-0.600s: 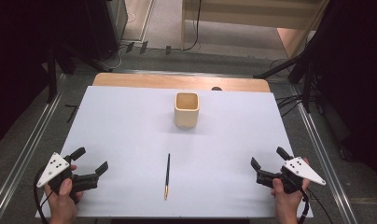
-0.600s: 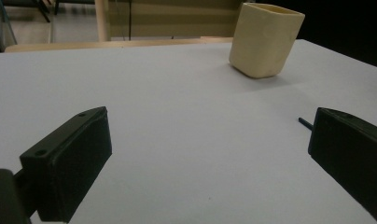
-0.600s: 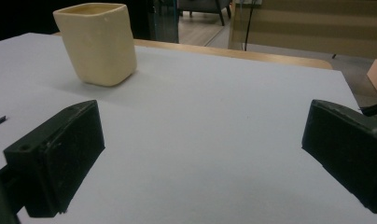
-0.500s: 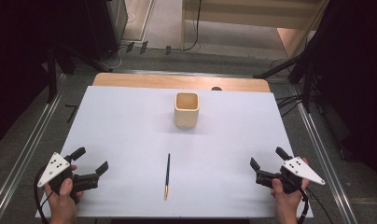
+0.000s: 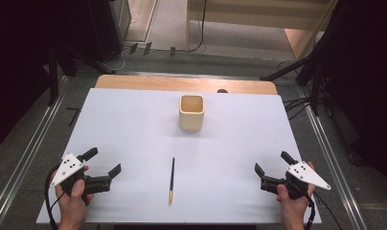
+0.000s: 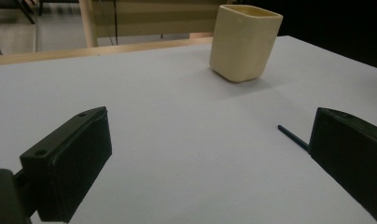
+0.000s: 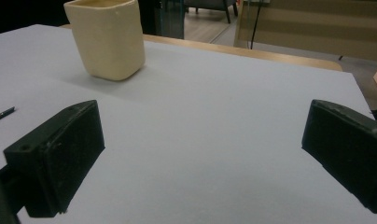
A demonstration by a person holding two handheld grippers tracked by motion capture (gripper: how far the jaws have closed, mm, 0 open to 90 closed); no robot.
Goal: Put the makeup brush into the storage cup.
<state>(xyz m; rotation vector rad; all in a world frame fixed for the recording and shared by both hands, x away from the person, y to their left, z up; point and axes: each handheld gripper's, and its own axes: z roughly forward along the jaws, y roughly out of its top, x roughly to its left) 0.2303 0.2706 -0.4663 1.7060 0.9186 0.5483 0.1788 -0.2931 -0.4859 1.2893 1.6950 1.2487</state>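
- Two grippers rest low over the desk's (image 5: pixel 134 120) near edge: the left gripper (image 5: pixel 104 167) by the near-left corner, the right gripper (image 5: pixel 270 170) by the near-right corner, each held in a hand.
- Both have their jaws spread wide, with nothing between them but bare white surface.
- A thin dark pencil (image 5: pixel 172 174) lies flat near the middle of the near edge, its long axis running near to far and its yellowish end toward the near edge.
- A cream square cup (image 5: pixel 191 113) stands upright toward the far edge, about centred, well apart from the pencil.
- No writing or label can be read on anything.
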